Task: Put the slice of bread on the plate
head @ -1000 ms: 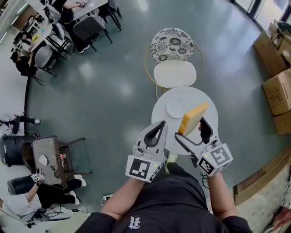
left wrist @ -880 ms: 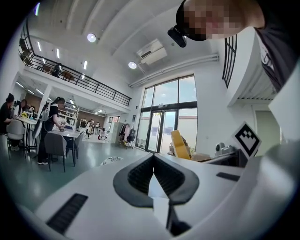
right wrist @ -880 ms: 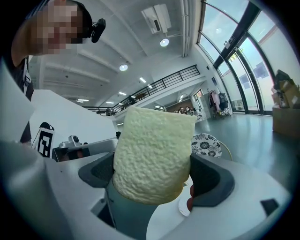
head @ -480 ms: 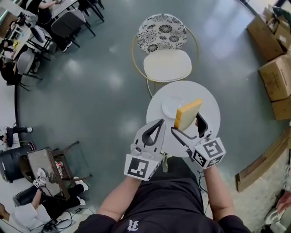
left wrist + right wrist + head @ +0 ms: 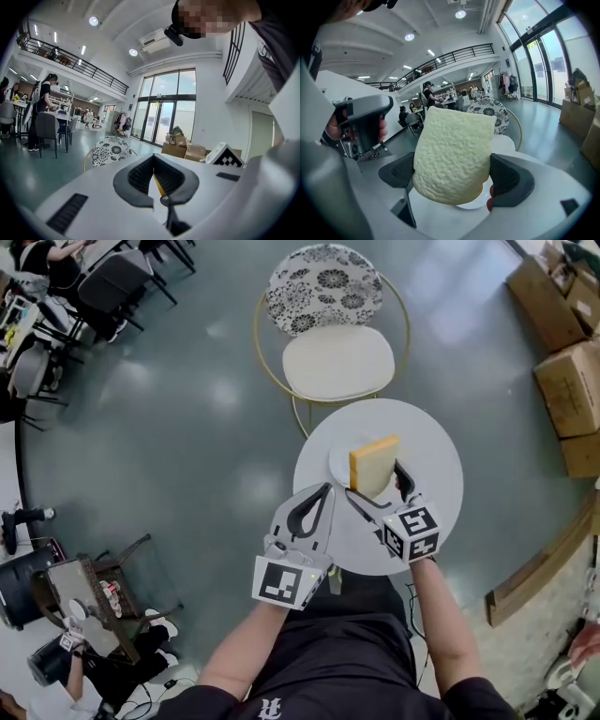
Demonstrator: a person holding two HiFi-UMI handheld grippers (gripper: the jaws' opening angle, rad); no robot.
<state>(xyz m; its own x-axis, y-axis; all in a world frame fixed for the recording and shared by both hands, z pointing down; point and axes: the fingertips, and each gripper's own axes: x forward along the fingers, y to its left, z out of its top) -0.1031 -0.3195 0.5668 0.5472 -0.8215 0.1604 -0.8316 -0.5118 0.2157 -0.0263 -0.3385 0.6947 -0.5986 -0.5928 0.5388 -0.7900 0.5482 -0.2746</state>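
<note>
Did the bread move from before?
Yes. The slice of bread in the right gripper has moved left, from beside the plate to over it.

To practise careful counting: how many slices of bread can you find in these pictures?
1. The slice of bread is clamped in the right gripper, over the plate on the round table. No other shows; the slice hides part of the plate.

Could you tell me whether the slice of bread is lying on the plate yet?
Not yet: the right gripper holds the bread upright over the plate, jaws shut on it.
</note>
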